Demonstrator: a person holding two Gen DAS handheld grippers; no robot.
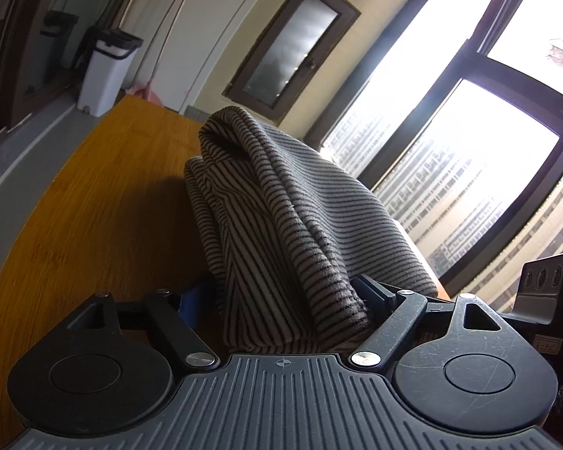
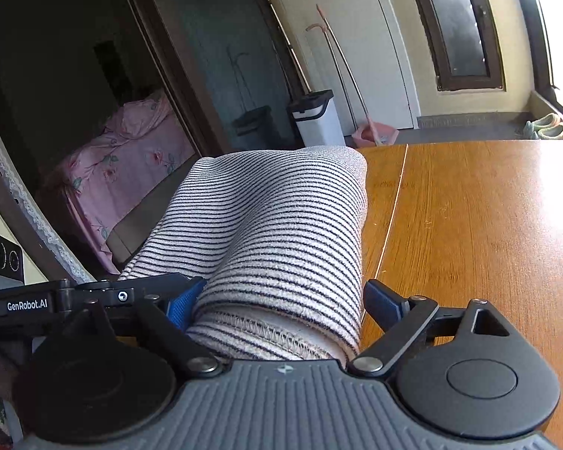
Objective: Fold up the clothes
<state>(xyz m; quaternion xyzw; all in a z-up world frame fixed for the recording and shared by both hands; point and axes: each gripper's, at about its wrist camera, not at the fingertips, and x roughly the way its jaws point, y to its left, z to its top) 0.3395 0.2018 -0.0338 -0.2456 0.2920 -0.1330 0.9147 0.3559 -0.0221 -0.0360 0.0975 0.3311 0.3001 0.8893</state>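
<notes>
With the folded striped garment (image 1: 281, 202) bundled thickly between the wide-set jaws of both the left gripper (image 1: 285, 300) and right gripper (image 2: 281, 300) above the wooden table (image 2: 469, 225), it should be lowered level and released evenly.

Ribbed knit garment (image 1: 281, 206), glossy wooden table (image 2: 469, 225)

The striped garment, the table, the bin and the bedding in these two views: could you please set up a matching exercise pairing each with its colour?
Things:
1. striped garment
2. table
3. bin
4. bedding

Colours:
A. pink with flowers
B. white body, black lid
C. orange-brown wood
D. pale with thin dark stripes

Pairs: 1-D, 2-C, 3-B, 4-A
</notes>
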